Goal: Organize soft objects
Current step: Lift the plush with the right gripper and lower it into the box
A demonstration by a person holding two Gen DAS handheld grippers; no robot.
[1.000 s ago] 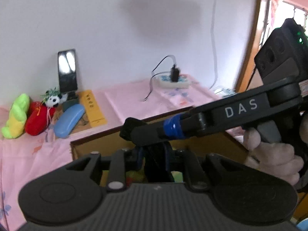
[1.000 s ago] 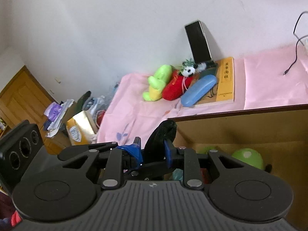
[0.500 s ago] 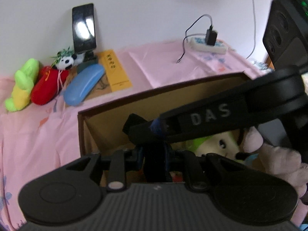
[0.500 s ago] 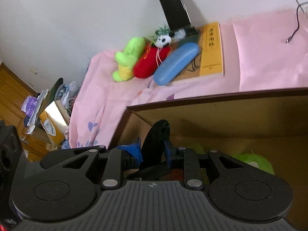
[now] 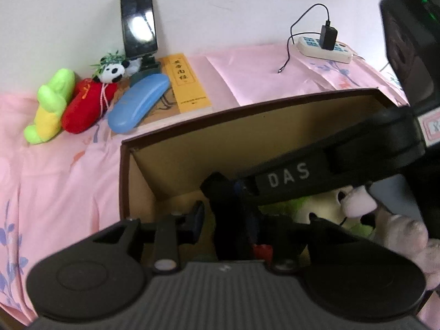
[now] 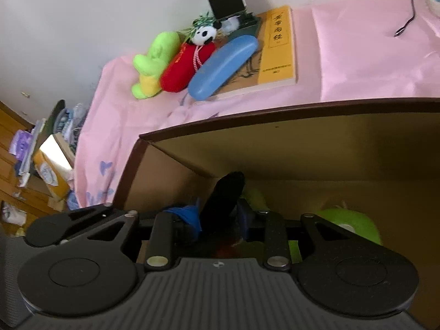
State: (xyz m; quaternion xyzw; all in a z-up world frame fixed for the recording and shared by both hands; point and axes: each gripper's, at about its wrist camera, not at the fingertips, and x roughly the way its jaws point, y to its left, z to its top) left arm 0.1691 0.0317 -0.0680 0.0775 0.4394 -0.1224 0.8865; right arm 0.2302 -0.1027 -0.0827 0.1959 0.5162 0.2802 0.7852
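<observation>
An open cardboard box with a dark rim stands on a pink bedsheet; it also shows in the right wrist view. Inside lie a cream and green plush and a green plush. Both grippers reach down into the box. My left gripper looks open, its left finger spread aside. The right gripper's arm, marked DAS, crosses in front of it. My right gripper is shut on something dark that I cannot identify. A green-yellow plush, a red plush and a small panda lie by the wall.
A blue glasses case, a yellow book and a phone on a stand sit behind the box. A power strip with charger lies at the back right. Clutter lies on the floor to the left.
Both grippers have tilted and lowered from above the rim into the box. The left gripper's fingers have spread apart.
</observation>
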